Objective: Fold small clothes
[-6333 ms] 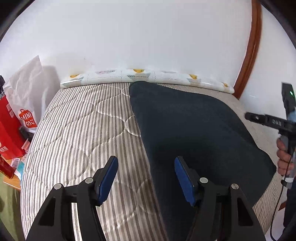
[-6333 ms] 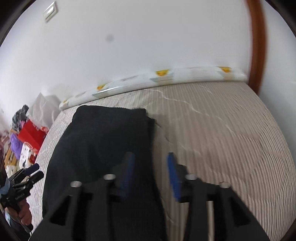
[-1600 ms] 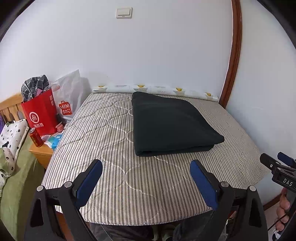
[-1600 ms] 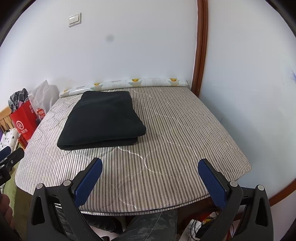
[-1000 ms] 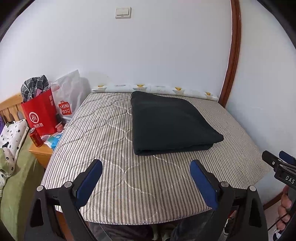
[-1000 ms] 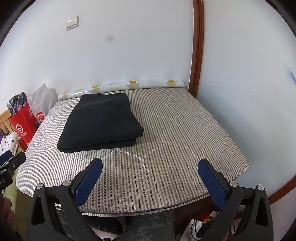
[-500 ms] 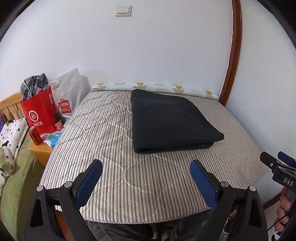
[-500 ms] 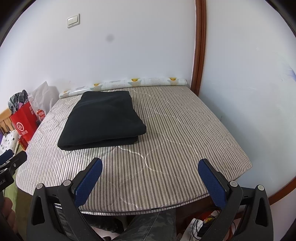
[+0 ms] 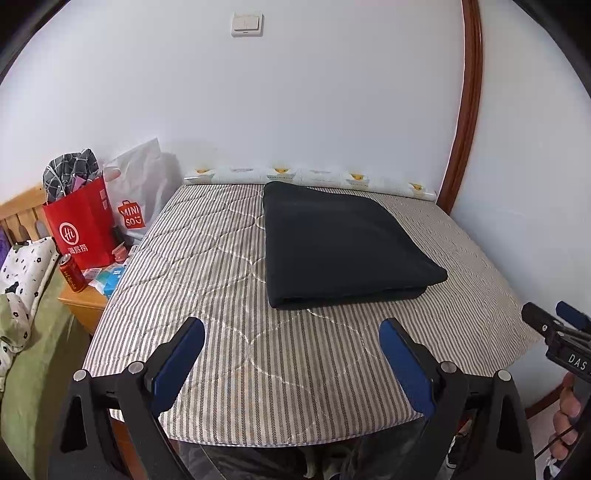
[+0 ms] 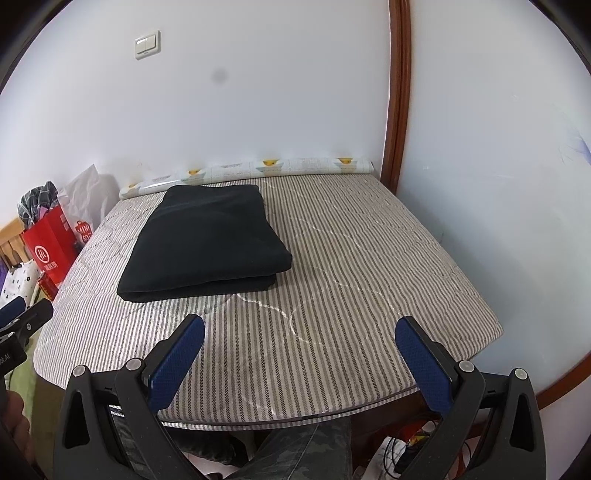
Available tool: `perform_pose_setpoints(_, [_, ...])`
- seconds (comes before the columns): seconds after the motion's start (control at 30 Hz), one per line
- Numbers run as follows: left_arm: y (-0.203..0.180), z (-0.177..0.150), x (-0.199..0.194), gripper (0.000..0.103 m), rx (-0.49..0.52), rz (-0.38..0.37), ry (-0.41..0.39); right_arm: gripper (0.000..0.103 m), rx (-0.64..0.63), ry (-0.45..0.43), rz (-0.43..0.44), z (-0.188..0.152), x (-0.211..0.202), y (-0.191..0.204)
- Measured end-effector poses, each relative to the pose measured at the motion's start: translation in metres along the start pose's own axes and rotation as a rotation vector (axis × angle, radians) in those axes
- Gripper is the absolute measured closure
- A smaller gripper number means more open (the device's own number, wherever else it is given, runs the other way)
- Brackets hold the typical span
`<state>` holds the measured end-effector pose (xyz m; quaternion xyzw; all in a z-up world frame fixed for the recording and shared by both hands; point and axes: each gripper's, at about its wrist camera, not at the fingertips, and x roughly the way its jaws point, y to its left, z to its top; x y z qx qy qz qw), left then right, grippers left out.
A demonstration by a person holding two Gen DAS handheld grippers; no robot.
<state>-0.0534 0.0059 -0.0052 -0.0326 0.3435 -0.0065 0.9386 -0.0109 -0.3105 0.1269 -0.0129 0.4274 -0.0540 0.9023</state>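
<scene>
On the striped mattress [image 9: 229, 332], the dark garment [image 9: 340, 243] lies as a tidy rectangular stack, sitting toward twelve o'clock in the left wrist view and toward eleven o'clock in the right wrist view, its far edge near the patterned bolster [image 10: 258, 168] along the wall. Layers show along its near edge, so the folding looks finished; judging from this, little remains beyond perhaps a final smoothing or setting it aside. The left gripper [image 9: 291, 363] hangs well back over the near edge of the bed, jaws spread wide and holding nothing. The right gripper [image 10: 300, 363] is likewise spread and empty, well apart from the cloth. No other loose clothing shows on the bed. At nine o'clock in the left wrist view stand a red paper bag [image 9: 81, 225], a white shopping bag [image 9: 142, 195] and a red can [image 9: 73, 272] on a wooden nightstand [image 9: 85, 304]. A light switch [image 9: 246, 24] sits high on the white wall.
</scene>
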Motion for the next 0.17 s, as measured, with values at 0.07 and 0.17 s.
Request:
perform_pose_setpoints(0.07, [0.0020,0.0001,0.0014,0.007,-0.001,0.003,0.004,0.001,0.000,-0.005,-0.006,0.0024,-0.0005,-0.0003])
perform_pose_setpoints(0.17, [0.0070,0.0011,0.0037,0.007,-0.007,0.004,0.004,0.001,-0.005,-0.004,-0.004,0.0059,0.0022,0.0003])
